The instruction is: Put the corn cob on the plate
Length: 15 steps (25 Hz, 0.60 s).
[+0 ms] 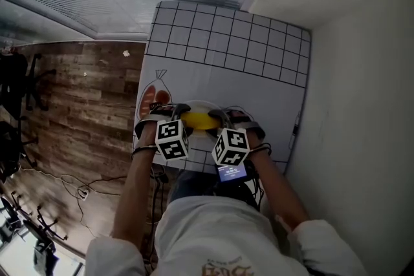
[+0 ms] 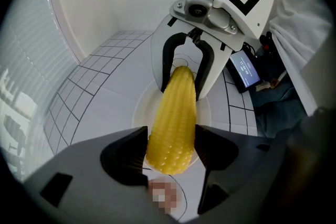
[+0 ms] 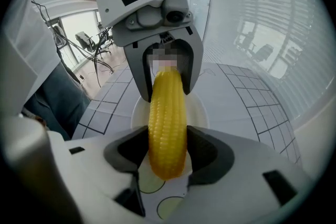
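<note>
A yellow corn cob hangs level between my two grippers, just above a white plate near the table's front edge. My left gripper is shut on one end of the corn cob; my right gripper is shut on the other end of the corn cob. In each gripper view the cob runs from my own jaws to the opposite gripper, with the plate directly underneath. The jaws of both grippers press the cob's sides.
The table is white with a black grid at the back. A printed picture lies left of the plate. A white wall runs along the right; wooden floor lies to the left. A small screen sits near the person's lap.
</note>
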Available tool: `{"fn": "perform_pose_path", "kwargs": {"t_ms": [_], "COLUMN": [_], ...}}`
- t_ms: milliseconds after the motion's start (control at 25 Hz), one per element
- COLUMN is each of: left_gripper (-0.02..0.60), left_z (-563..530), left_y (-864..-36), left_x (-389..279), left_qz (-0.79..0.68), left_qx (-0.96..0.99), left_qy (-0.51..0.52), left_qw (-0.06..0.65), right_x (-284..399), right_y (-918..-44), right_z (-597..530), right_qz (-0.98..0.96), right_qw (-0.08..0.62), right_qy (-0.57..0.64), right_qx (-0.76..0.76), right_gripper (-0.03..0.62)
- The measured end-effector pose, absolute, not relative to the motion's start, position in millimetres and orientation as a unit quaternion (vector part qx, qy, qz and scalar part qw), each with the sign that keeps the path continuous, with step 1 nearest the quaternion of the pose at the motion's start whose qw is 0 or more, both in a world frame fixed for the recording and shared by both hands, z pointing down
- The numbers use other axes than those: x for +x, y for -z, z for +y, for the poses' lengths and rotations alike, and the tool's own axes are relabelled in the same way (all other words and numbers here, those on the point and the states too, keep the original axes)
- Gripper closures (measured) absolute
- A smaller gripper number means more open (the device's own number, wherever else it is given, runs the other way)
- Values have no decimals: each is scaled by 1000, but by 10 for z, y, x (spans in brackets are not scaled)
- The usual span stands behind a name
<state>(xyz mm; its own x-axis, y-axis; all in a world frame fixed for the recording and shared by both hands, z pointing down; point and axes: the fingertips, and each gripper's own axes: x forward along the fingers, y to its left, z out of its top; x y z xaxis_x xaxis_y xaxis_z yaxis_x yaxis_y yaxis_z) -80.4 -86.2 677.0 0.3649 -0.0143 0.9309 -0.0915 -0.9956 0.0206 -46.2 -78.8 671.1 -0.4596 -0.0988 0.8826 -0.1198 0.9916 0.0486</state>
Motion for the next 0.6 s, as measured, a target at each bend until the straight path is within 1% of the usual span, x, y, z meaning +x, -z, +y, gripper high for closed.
{"fn": "perform_pose_path", "kwargs": {"t_ms": [240,600], "left_gripper": [301,302], "left_z": [-884,-900], "left_y": [-6837,-6815], "left_x": [-811,-799], "left_qz": [-42,-45], "left_qx": [830,838], "left_qy": [-555,-542], "left_qw": [37,31], "right_x": [-464,-458], "right_y": [-6746,-6776], "right_z": [-820,-852], "right_qz": [-848,-853], "right_qw": [526,517], "right_qy": [1,-35], "right_qx": [63,61], "right_gripper": [362,356]}}
